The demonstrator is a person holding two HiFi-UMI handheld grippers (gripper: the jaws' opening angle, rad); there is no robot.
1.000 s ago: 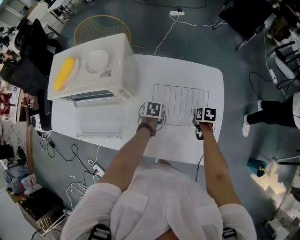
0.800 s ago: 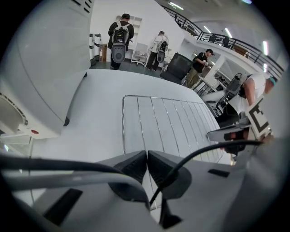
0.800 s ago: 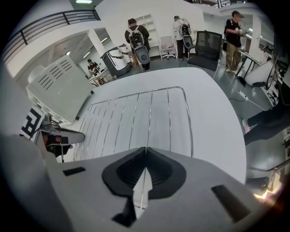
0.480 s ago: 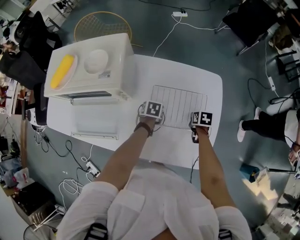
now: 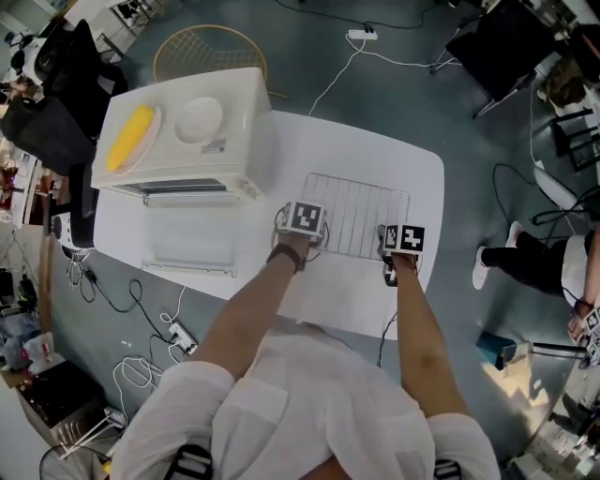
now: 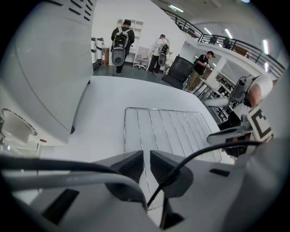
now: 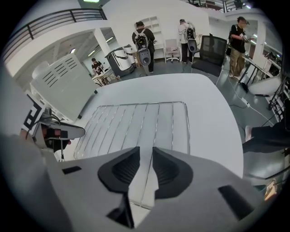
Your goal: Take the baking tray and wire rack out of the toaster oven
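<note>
Head view, wire rack (image 5: 356, 214) flat on the bench (image 5: 375, 150) right of the toaster oven (image 5: 183, 131), left gripper (image 6: 147, 156) and right gripper (image 7: 146, 152) at its near edge, both jaws opening up, rack wire loose between each pair

This was a big open lab or workshop hall, not a home kitchen. Round the white table (image 5: 408, 159) a grey floor (image 5: 375, 84) carried loose cables (image 5: 333, 75) and a power strip (image 5: 361, 35). Beyond the table stood a black office chair (image 7: 210, 52) and people wearing backpack rigs (image 6: 120, 41). Above the table ran a mezzanine railing (image 6: 217, 40) under strip lights (image 6: 174, 8).
</note>
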